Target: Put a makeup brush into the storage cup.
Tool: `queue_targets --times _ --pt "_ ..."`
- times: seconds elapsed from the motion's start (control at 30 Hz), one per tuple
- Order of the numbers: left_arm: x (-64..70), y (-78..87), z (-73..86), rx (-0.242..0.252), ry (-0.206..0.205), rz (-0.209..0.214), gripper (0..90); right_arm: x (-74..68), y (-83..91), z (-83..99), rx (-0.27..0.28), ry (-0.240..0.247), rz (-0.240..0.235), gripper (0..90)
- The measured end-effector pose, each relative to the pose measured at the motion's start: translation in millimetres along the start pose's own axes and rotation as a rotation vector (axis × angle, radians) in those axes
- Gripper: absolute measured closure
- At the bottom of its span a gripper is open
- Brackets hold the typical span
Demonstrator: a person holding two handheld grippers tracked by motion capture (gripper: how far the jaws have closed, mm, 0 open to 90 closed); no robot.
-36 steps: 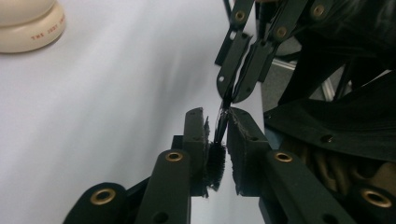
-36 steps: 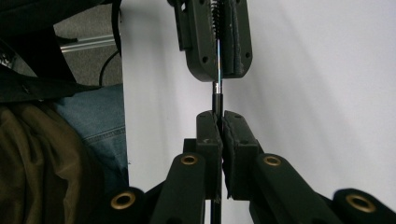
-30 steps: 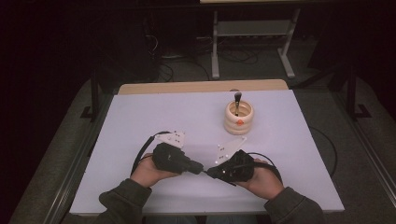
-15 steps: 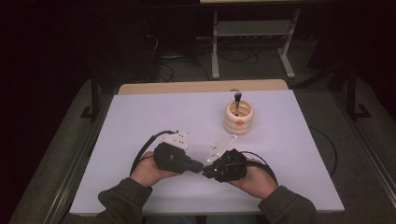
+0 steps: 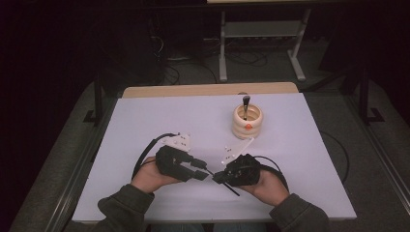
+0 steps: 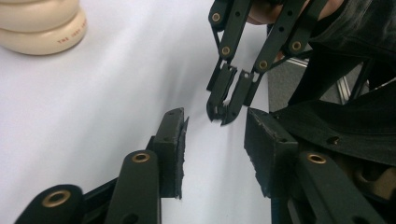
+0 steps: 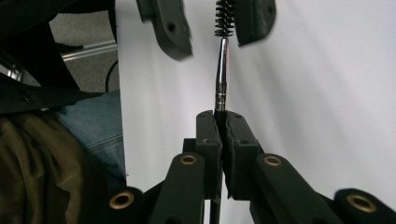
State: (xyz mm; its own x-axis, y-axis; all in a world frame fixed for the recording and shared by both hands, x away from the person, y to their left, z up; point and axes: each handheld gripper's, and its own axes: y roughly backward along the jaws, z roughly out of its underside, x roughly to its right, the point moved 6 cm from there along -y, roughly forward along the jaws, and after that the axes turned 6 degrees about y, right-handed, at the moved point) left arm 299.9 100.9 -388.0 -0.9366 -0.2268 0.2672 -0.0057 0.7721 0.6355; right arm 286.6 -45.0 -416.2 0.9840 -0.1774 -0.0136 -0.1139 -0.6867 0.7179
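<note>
Black bristle brush (image 7: 223,51) | clamped in right gripper (image 7: 222,122) fingers | tip between left gripper (image 6: 215,135) spread fingers

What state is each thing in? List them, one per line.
Left tool: open, jaws either side of the brush tip.
Right tool: shut on the brush handle.
Brush: held in the right tool, bristles between the left tool's jaws.
Holder: upright on the table, one brush standing in it.

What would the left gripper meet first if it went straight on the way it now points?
Probably the bristled tip of the small brush, held by the shut right gripper. That tip sits about between the open jaws of the left gripper, though depth is hard to judge.
</note>
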Motion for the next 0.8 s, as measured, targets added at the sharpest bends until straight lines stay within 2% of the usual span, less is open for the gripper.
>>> queue_targets --times 0.13,0.2,0.23,0.27,0.37,0.4,0.63,0.8 --pt "-0.8 3.4 0.8 0.012 0.009 -0.014 52.3 3.8 5.8 3.2 0.028 -0.04 0.003 84.9" --pt "-0.7 4.1 1.4 0.02 0.022 -0.016 51.5 4.8 9.2 3.0 0.049 -0.083 0.0 84.9" --pt "-2.1 4.3 2.1 0.017 0.015 -0.019 50.9 7.4 10.8 3.5 0.058 -0.084 0.012 84.9" --pt "-1.8 3.7 2.6 0.022 0.028 -0.021 50.5 9.4 12.6 3.6 0.069 -0.087 0.018 84.8" --pt "-3.6 2.2 3.5 0.023 0.022 -0.023 49.7 12.6 18.6 0.0 0.121 -0.132 0.02 84.9" --pt "-2.9 0.5 3.3 0.029 0.033 -0.023 49.7 14.1 20.2 -2.1 0.137 -0.144 0.023 84.9" --pt "-0.7 -7.5 1.2 0.028 0.024 -0.022 50.8 18.3 30.6 -23.3 0.233 -0.134 0.07 84.9" --pt "1.1 -12.8 -1.3 0.041 0.016 -0.013 53.1 17.4 33.6 -36.0 0.298 -0.135 0.077 84.9"
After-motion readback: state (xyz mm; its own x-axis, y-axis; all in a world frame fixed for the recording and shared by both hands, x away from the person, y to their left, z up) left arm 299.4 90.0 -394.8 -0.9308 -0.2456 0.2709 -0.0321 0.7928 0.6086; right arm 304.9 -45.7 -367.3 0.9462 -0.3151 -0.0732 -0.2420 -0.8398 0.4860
